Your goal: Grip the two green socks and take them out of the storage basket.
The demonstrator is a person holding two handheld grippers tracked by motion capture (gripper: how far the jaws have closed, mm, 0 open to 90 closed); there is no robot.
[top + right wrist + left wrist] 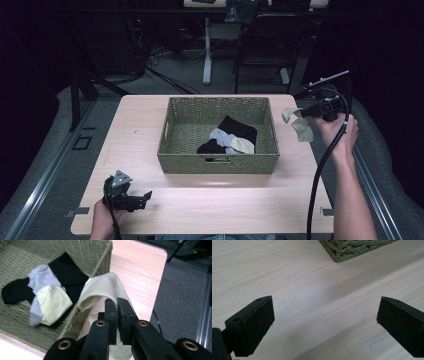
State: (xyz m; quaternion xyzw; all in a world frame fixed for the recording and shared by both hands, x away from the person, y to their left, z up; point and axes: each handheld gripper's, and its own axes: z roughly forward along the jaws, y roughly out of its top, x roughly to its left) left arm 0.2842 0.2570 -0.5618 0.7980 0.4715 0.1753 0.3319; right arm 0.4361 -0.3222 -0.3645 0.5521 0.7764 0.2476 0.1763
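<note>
A woven green basket [218,162] stands mid-table with black socks [239,128], a grey sock [220,136] and a pale beige sock [243,145] inside. My right gripper [303,113] hangs above the table's right edge, just right of the basket, shut on another beige sock [301,127] that dangles from it. In the right gripper view the jaws [117,302] pinch this beige sock [105,287] beside the basket [100,255]. My left gripper [146,196] rests low over the front left of the table, open and holding nothing [324,315].
The light wooden table [150,115] has bare room left and in front of the basket. A basket corner [352,248] lies ahead of the left gripper. Chairs and a table leg [207,50] stand on the dark floor beyond.
</note>
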